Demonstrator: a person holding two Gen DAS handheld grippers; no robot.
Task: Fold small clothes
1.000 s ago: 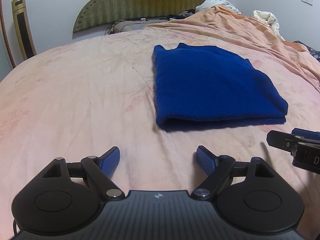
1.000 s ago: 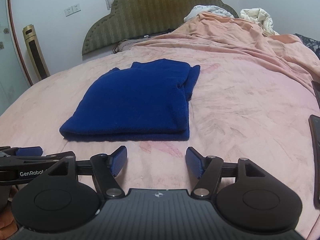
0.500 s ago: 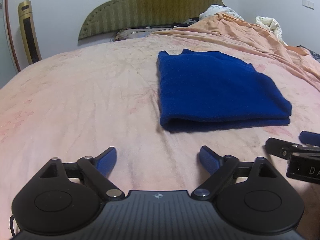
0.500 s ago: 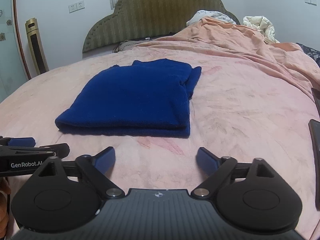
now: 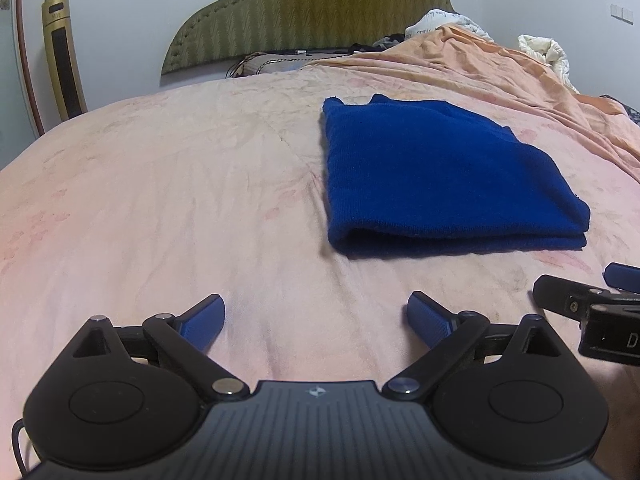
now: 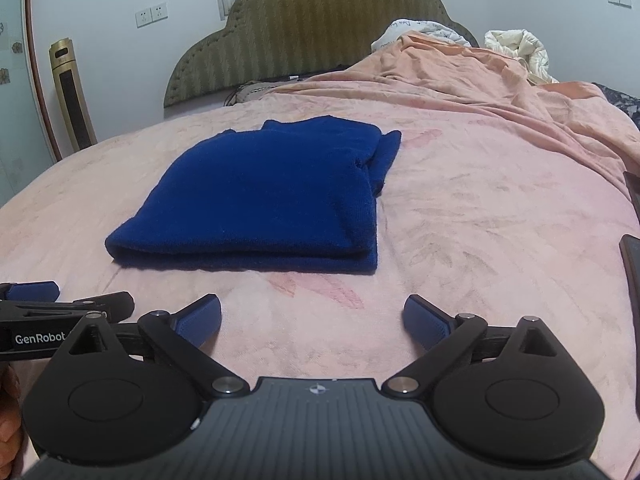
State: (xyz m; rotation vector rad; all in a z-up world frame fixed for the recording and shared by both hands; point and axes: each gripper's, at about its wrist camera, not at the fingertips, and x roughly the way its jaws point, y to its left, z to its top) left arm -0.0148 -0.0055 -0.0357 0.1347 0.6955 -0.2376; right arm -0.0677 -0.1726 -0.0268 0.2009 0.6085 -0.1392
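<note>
A dark blue knit garment (image 5: 444,176) lies folded into a flat rectangle on the pink bed sheet (image 5: 160,200). It also shows in the right wrist view (image 6: 264,204), with its folded edge toward me. My left gripper (image 5: 316,320) is open and empty, low over the sheet, in front and to the left of the garment. My right gripper (image 6: 312,320) is open and empty, just in front of the garment's near edge. Each gripper shows at the edge of the other's view: the right one (image 5: 592,300), the left one (image 6: 52,300).
A green padded headboard (image 5: 312,8) stands at the far end. A bunched orange blanket (image 6: 480,80) and white bedding (image 6: 516,52) lie at the back right. A dark flat object (image 6: 632,280) lies at the right edge. A gold tower appliance (image 5: 64,60) stands by the left wall.
Both grippers have drawn back a little from the garment and opened wider. The garment has not moved.
</note>
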